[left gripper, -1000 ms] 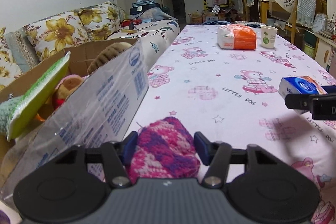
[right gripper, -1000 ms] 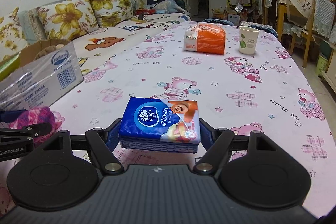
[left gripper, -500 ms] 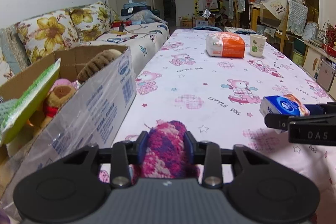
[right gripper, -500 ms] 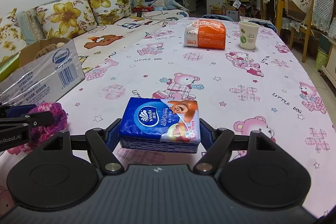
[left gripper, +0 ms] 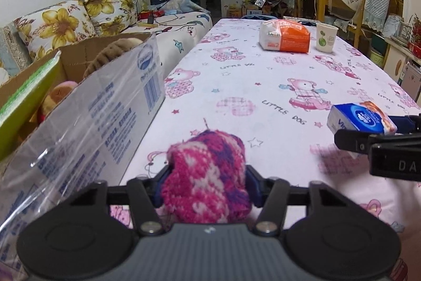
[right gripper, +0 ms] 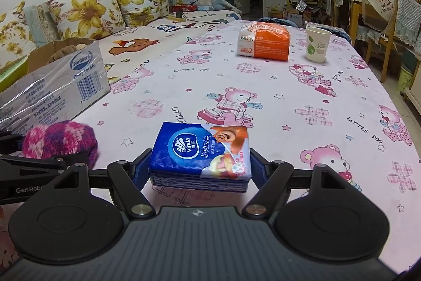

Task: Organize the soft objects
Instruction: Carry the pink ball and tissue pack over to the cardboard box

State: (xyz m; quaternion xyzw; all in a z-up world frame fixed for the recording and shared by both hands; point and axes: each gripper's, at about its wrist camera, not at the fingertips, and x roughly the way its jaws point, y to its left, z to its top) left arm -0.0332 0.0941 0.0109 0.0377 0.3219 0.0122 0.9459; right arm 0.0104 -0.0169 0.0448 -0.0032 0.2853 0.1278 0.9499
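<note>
My left gripper (left gripper: 206, 187) is shut on a pink and purple knitted piece (left gripper: 208, 175) and holds it just above the tablecloth. It also shows in the right wrist view (right gripper: 59, 140). My right gripper (right gripper: 200, 167) is shut on a blue tissue pack (right gripper: 201, 152), held above the table to the right of the knit; the pack also shows in the left wrist view (left gripper: 360, 119). An open cardboard box (left gripper: 110, 107) with soft toys inside stands just left of the left gripper.
An orange and white tissue pack (right gripper: 263, 42) and a paper cup (right gripper: 317, 48) stand at the far end of the table (right gripper: 289, 102). A flowered sofa (right gripper: 92, 15) runs along the left. Chairs and shelves stand at the right.
My left gripper has closed on the knitted piece and lifted it a little off the table. My right gripper has kept hold of the blue pack and barely moved.
</note>
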